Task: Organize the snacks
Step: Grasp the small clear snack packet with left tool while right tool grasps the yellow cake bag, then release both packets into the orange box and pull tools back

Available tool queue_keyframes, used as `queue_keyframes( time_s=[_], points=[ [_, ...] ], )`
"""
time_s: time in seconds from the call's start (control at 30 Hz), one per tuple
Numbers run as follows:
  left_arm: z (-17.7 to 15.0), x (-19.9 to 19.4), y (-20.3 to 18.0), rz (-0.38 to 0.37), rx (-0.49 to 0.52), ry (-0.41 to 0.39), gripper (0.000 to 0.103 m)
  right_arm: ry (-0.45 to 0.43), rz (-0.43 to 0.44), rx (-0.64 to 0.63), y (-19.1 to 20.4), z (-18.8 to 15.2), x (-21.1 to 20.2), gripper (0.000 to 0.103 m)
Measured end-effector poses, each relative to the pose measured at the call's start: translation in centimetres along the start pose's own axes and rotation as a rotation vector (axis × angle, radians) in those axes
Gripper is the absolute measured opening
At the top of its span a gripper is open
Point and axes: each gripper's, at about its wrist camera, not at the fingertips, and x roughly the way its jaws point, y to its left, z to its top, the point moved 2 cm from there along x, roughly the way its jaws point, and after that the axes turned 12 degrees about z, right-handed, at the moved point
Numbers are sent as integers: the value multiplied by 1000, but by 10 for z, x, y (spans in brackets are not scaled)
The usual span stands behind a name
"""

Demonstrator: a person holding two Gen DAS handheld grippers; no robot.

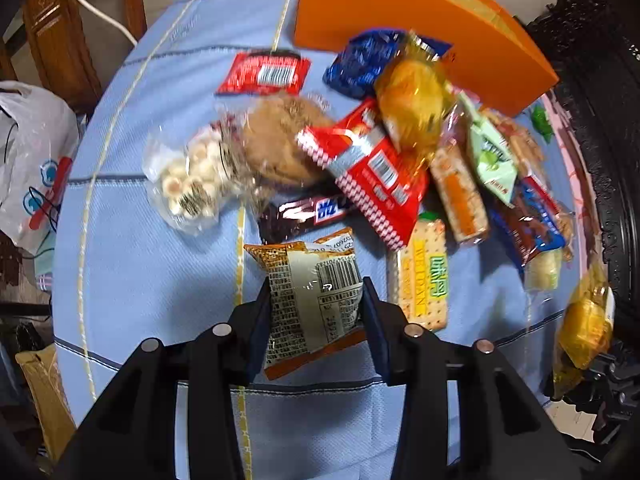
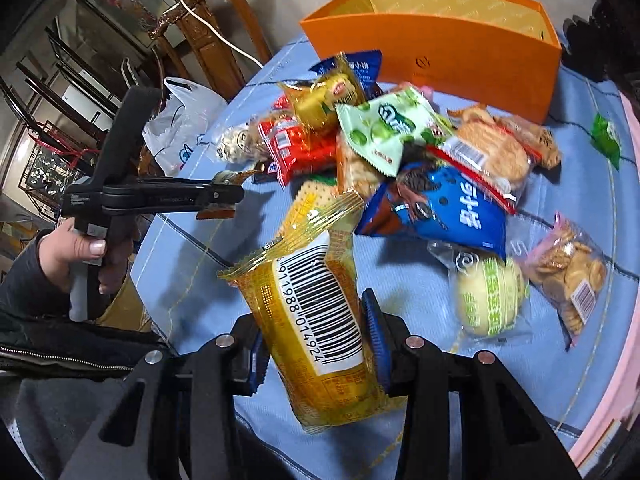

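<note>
From the left wrist view, the left hand-held gripper (image 1: pixel 316 300) is clamped on a tan pack (image 1: pixel 310 296) by its lower half, the sealed top sticking out ahead of the fingers. The hold is on crinkly film, so the pack could slide or twist out if it is swung fast. Just ahead of it lies the snack pile (image 1: pixel 372 160), and beyond that the orange box (image 1: pixel 400 20), which I take to be where things go. The pile leans; a pack dragged low across it could knock the red pack (image 1: pixel 376 176) or the chocolate bar (image 1: pixel 308 212) aside.

From the right wrist view, the right hand-held gripper (image 2: pixel 316 344) is closed on a yellow pack (image 2: pixel 316 312), gripped across its middle and tilted, with a long end hanging below the fingers. That loose tail could catch on the surface (image 2: pixel 200 248) or snag the blue pack (image 2: pixel 448 208) ahead to the right. The other tool sits off to the left with a hand (image 2: pixel 76 252) on its grip; two arms heading for one box could collide.

The surface is covered in a blue checked cloth with a pink rim, possibly round, though the lens bends it. Around it stand dark carved wooden chairs, a white plastic bag (image 2: pixel 180 120) and a white cable (image 2: pixel 224 36).
</note>
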Motion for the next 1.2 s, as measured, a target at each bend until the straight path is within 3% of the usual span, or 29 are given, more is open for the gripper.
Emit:
queue_keyframes(
  time_s=[0.43, 0.73, 0.9, 1.03, 1.2],
  points=[
    [56, -66, -13, -38, 21, -190, 40, -155, -54, -17, -2, 48, -48, 42],
    [148, -105, -48, -82, 84, -339, 40, -346, -121, 21, -33, 117, -92, 42],
    [209, -103, -75, -108, 121, -381, 40, -414, -174, 53, -57, 162, -106, 42],
    [259, -84, -92, -110, 125, -370, 40, -431, -201, 70, -81, 203, -99, 42],
    [294, -54, -107, -118, 130, -345, 41, -451, -278, 95, -103, 245, -83, 44]
  ],
)
